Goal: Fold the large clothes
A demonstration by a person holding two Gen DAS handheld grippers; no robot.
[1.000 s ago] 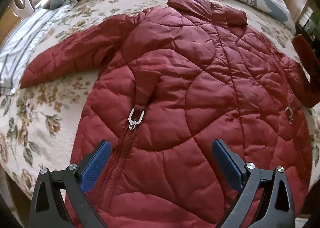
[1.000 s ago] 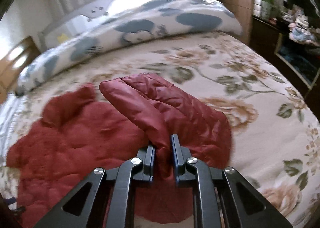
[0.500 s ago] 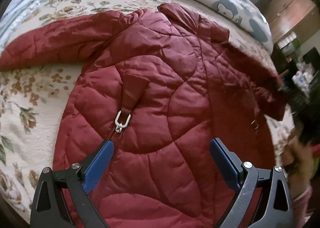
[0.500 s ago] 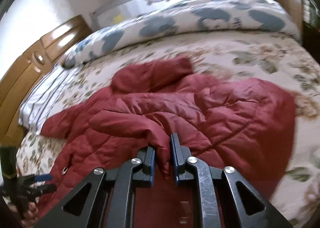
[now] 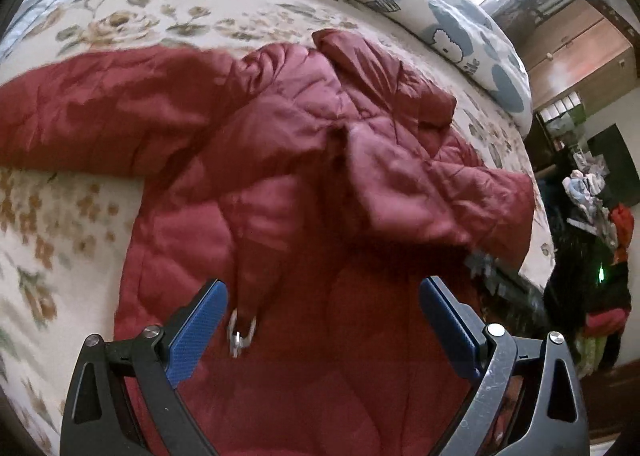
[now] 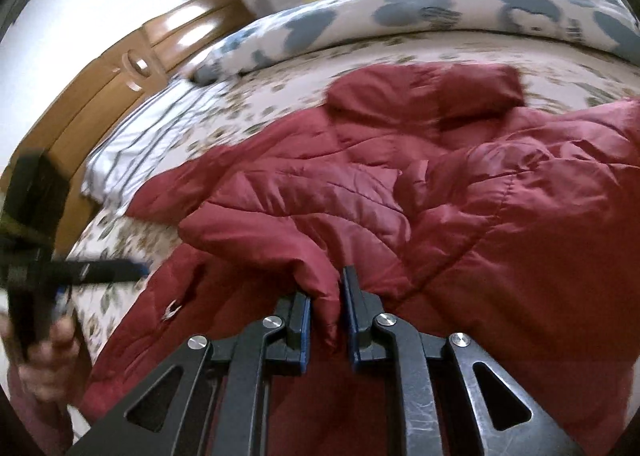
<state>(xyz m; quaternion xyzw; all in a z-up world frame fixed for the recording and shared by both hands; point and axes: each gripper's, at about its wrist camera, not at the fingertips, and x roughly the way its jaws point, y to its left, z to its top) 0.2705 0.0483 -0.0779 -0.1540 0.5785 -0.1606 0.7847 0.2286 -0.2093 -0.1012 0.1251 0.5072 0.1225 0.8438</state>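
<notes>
Left tongs (image 5: 322, 320) spread wide, empty, hovering over the red jacket (image 5: 280, 356) flat on the bed (image 5: 120, 16), zipper pull (image 5: 240, 332) just below. Right tongs (image 6: 326, 304) pinching the sleeve cuff (image 6: 324, 296), just starting to open, sleeve laid across the body. Sleeve fold nearly done; next: let go, back out, reach for the far sleeve (image 5: 100, 120).

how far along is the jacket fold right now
Early. Done: the red jacket lies spread on the floral bed, one sleeve brought across the body. In hand: the right gripper pinches that sleeve's cuff, jaws starting to open. Left: the other sleeve lies stretched out flat, the open left gripper holds nothing, and the body is unfolded.
</notes>
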